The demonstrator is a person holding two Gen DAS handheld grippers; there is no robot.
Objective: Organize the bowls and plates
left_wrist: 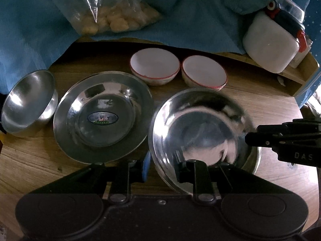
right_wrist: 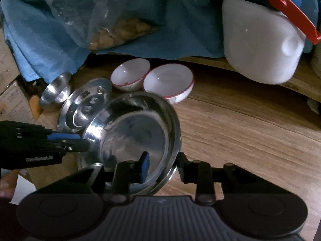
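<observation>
- Steel everywhere: large steel bowl nearest on the wooden counter, seated on another steel dish whose rim peeks out beneath.
- Left tongs released, straddling the bowl's near rim, pads clear of the metal; "GenRobot.ai" readable on the side in the right view.
- Right tongs likewise slack astride the opposite rim, blue pad inside, not pressing; "DAS" legible on the body.
- Just left: steel plate with an oval sticker, print too small to read; beside it, small steel bowl, tilted.
- Behind: pair of red-rimmed white bowls, side by side, upright.
- Further back: blue cloth, plastic bag of pale lumps, white jug with red handle.
</observation>
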